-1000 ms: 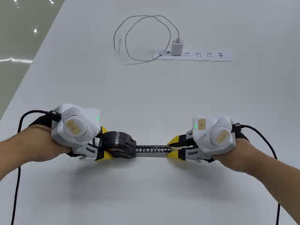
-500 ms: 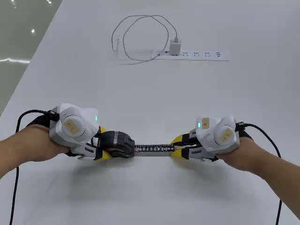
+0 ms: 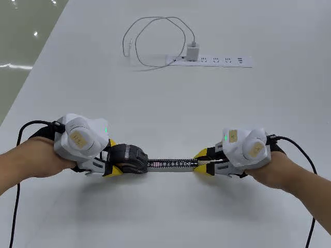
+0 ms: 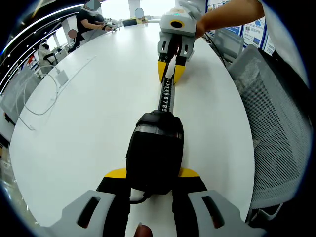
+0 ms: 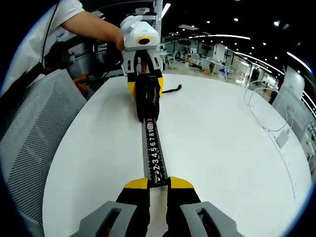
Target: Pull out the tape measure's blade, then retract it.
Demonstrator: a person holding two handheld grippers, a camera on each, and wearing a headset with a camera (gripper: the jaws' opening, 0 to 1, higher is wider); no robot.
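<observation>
Left gripper (image 3: 114,165) clamped on tape measure (image 3: 129,157) at 6 o'clock on the desk (image 3: 165,103), right gripper (image 3: 202,161) pinching blade (image 3: 173,164) tip toward 3 o'clock: blade partly out, retraction not yet done.

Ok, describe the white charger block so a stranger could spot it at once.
On the wide white table, look to the far side for the long flat white power strip. The white cube charger stands plugged into its left end, the only raised block there, trailing a looped thin white cable.
</observation>
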